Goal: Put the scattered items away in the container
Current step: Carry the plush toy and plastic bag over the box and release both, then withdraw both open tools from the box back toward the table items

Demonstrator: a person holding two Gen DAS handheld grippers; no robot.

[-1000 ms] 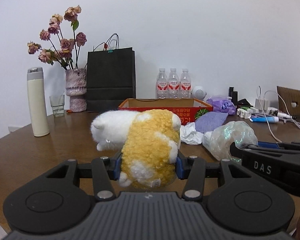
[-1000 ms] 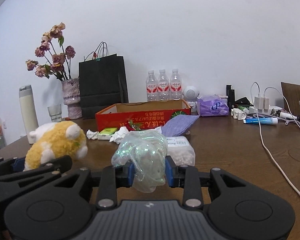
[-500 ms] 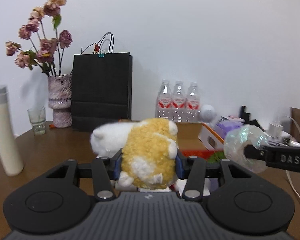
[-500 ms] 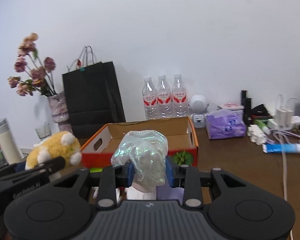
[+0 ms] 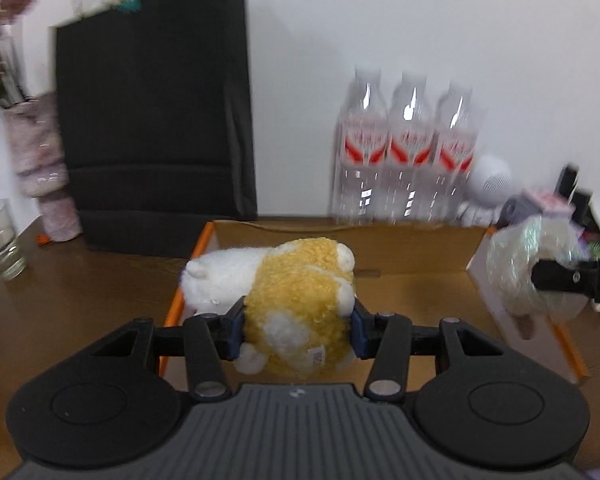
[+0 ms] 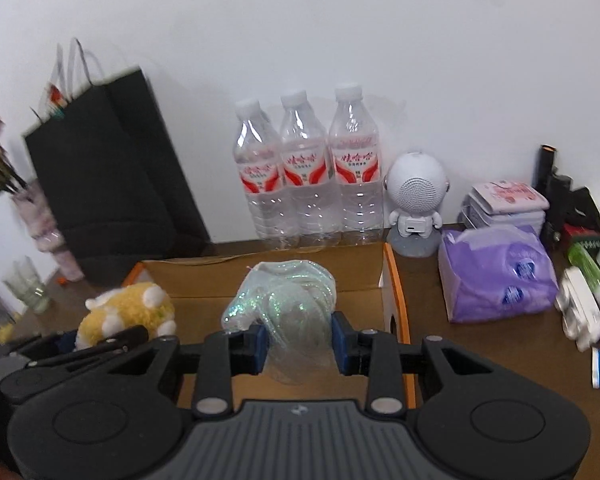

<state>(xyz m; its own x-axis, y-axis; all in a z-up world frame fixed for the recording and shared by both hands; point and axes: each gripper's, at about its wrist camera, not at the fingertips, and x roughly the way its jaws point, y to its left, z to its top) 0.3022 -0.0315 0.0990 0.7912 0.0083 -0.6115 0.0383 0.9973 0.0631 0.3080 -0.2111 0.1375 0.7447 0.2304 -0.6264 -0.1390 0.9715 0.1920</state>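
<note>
My left gripper has its jaws clamped on the plush toy, my right gripper on the crumpled plastic bag; both hang over the box. Lower first, then release inside.

The box is sitting on the worktop, with three bottles standing behind it, a paper bag standing behind-left, and a tissue pack lying right.
</note>
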